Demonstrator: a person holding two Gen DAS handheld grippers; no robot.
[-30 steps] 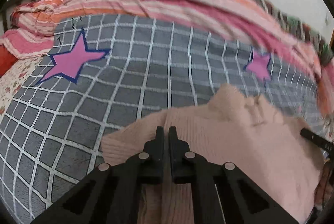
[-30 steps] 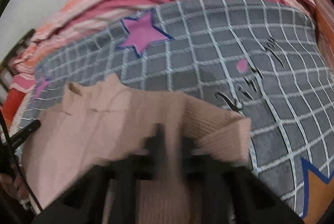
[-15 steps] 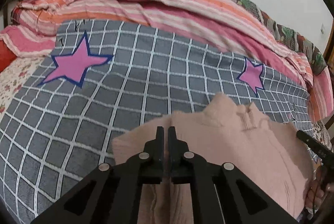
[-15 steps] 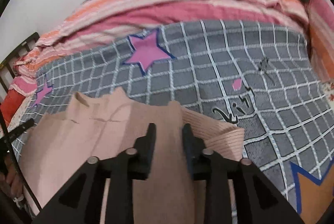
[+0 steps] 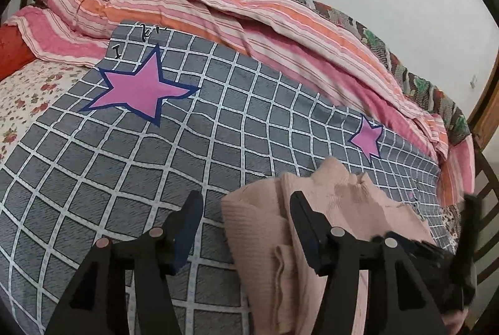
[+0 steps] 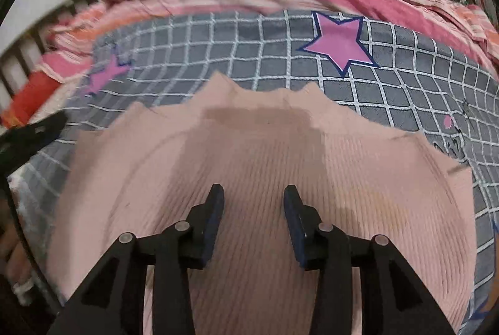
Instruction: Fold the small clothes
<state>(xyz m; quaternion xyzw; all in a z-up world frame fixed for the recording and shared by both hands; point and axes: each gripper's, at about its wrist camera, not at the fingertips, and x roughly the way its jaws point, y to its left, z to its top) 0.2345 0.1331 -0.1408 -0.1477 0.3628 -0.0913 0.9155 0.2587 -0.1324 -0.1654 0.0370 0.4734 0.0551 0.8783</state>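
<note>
With both claws spread and gripping nothing, the pink sweater (image 6: 268, 166) lies on the checked bedspread (image 5: 131, 166) between folds
Left gripper (image 5: 246, 210) straddles its folded edge, right gripper (image 6: 253, 197) hovers mid-body; next move likely calls for pinching a fresh edge

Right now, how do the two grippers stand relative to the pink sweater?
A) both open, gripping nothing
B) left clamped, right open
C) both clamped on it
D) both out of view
A: the left gripper and right gripper show spread fingers with nothing pinched above the pink sweater.
</note>
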